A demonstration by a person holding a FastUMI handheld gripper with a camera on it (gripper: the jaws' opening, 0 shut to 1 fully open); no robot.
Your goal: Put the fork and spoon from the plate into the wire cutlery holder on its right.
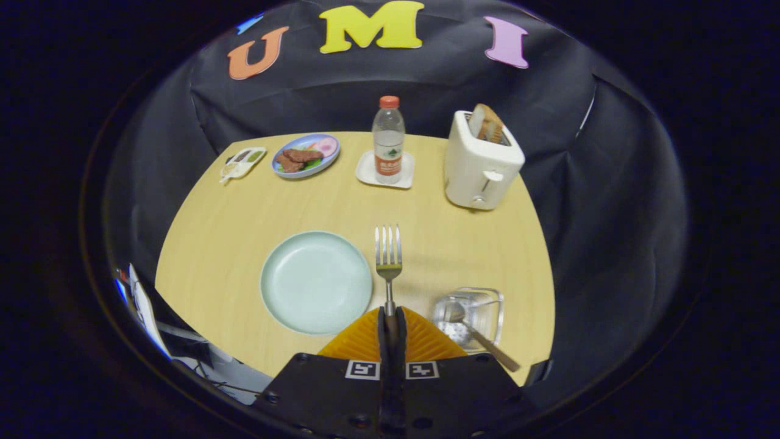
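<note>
Steel four-tined fork (388, 256) sits clamped by its handle in the closed gripper (390, 317), above the table. Swinging right over the clear wire cutlery holder (472, 314), beside the wooden-handled spoon (475, 338), should precede lowering it handle-first.

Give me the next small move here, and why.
Probably carry the metal fork rightward over the clear wire cutlery holder, then lower it in. The tool is shut on the fork's handle, tines pointing ahead, beside the bare pale green round plate. The spoon already rests in the holder, so only the fork remains.
</note>
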